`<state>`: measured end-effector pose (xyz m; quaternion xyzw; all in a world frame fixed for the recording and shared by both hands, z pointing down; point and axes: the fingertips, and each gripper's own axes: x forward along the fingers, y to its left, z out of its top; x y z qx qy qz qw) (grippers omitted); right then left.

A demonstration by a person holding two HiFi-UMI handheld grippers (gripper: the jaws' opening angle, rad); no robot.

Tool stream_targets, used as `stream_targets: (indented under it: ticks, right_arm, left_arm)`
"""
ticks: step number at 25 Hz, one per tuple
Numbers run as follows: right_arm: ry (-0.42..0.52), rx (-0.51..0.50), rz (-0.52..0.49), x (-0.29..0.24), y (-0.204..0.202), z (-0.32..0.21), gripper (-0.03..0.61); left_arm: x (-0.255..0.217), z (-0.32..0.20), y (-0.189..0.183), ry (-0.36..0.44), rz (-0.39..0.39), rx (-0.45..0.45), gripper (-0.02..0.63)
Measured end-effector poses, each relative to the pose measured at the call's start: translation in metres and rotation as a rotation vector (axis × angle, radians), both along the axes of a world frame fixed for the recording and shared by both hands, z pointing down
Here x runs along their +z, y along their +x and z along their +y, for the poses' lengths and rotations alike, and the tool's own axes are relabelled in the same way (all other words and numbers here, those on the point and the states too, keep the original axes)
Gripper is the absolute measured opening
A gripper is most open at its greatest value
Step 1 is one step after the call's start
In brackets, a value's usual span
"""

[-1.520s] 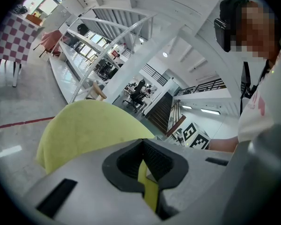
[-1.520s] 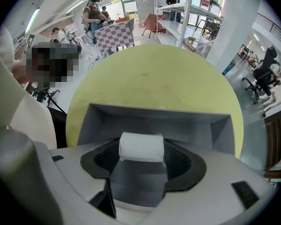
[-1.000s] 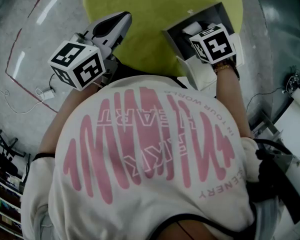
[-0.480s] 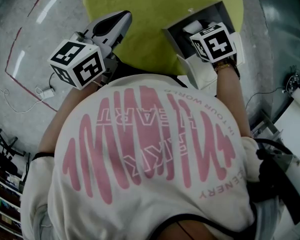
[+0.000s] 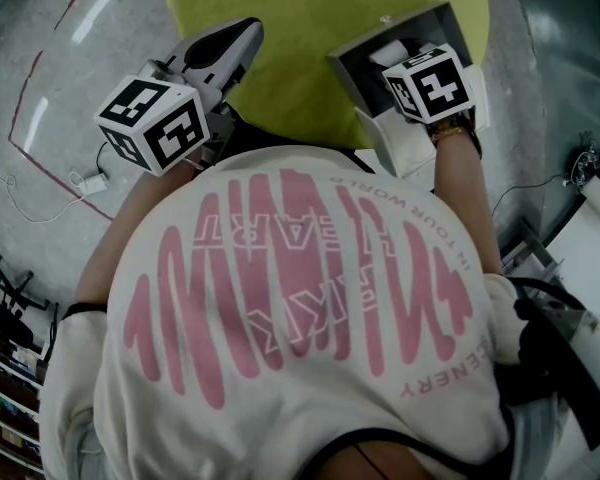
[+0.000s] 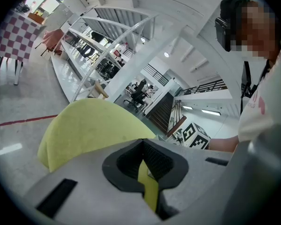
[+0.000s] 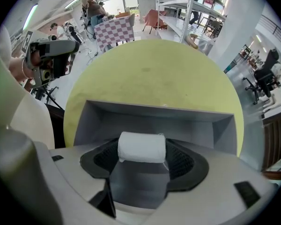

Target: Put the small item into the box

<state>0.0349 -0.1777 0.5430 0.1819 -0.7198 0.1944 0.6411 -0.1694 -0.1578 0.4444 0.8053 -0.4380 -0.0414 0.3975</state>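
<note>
A small white roll (image 7: 141, 147) sits crosswise between the pads of my right gripper (image 7: 143, 150), which is shut on it. Below and beyond it lies the open grey box (image 7: 154, 121) on the round yellow-green table (image 7: 150, 74). From the head view, the right gripper (image 5: 395, 56) hangs over the box (image 5: 352, 76) with the roll (image 5: 388, 54) showing white at its tip. My left gripper (image 5: 242, 34) hovers at the table's left edge, apart from the box. In the left gripper view its jaws (image 6: 143, 156) stand shut with nothing between them.
The person's white shirt (image 5: 300, 318) fills the lower head view and hides the near table edge. A red line (image 5: 50, 163) and a white cable run across the grey floor on the left. Shelving and chequered tables stand far behind the table.
</note>
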Motion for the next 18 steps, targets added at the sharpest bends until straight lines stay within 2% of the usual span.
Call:
stream_targets:
  ticks: [18]
  right_arm:
    - [-0.003,0.018,-0.002,-0.0001,0.0006,0.0009,0.301]
  left_arm:
    - [-0.0008,0.0002,0.0009,0.003,-0.003,0.010,0.008]
